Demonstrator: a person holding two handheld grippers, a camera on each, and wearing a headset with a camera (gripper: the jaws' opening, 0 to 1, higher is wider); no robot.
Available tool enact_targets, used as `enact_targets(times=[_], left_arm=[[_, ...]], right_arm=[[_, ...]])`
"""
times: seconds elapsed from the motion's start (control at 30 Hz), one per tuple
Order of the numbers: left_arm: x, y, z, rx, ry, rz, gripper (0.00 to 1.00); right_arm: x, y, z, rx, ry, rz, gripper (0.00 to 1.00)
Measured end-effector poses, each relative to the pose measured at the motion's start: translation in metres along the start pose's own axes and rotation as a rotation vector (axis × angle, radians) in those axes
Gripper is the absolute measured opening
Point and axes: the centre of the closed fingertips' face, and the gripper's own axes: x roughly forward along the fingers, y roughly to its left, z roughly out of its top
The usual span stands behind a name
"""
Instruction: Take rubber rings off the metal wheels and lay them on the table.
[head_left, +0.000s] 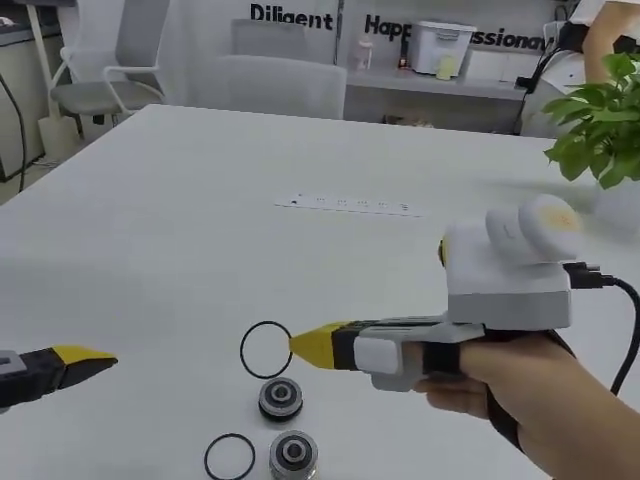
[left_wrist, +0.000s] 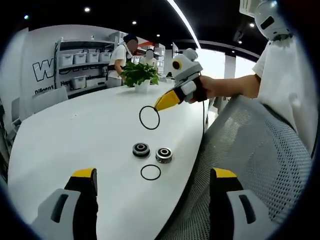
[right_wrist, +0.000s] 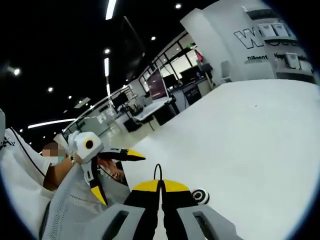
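My right gripper (head_left: 296, 347) is shut on a thin black rubber ring (head_left: 243, 352), which hangs from its yellow tips just beyond the two metal wheels. The farther wheel (head_left: 280, 398) has a dark band round it; the nearer wheel (head_left: 293, 453) looks bare and silvery. A second loose ring (head_left: 229, 457) lies flat on the white table (head_left: 200, 220) beside the nearer wheel. My left gripper (head_left: 85, 362) hovers at the lower left, open, with nothing between its jaws (left_wrist: 155, 175). From there I see the held ring (left_wrist: 149, 117), both wheels (left_wrist: 141, 149) (left_wrist: 164, 154) and the lying ring (left_wrist: 150, 172).
A green potted plant (head_left: 600, 130) stands at the table's right edge. A flush socket strip (head_left: 345, 205) sits mid-table. A mesh office chair (left_wrist: 250, 150) is beside the table edge, and grey chairs (head_left: 280, 85) stand at the far side. A person (left_wrist: 122, 55) stands by shelves.
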Motion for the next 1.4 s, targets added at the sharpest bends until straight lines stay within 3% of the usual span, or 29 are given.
enact_targets(times=[0.6, 1.0, 1.23, 1.4], left_arm=[[0.002, 0.001, -0.011, 0.026, 0.056, 0.009, 0.95], [0.002, 0.002, -0.012, 0.019, 0.052, 0.012, 0.94], [0.002, 0.002, -0.012, 0.016, 0.053, 0.011, 0.93], [0.001, 0.003, -0.011, 0.014, 0.046, 0.015, 0.93]], right_arm=[[0.022, 0.015, -0.020, -0.068, 0.087, 0.021, 0.00], [0.038, 0.013, -0.040, -0.090, 0.126, 0.020, 0.00], [0.047, 0.006, -0.062, -0.091, 0.192, 0.001, 0.00], [0.052, 0.009, -0.065, -0.129, 0.224, 0.000, 0.00]])
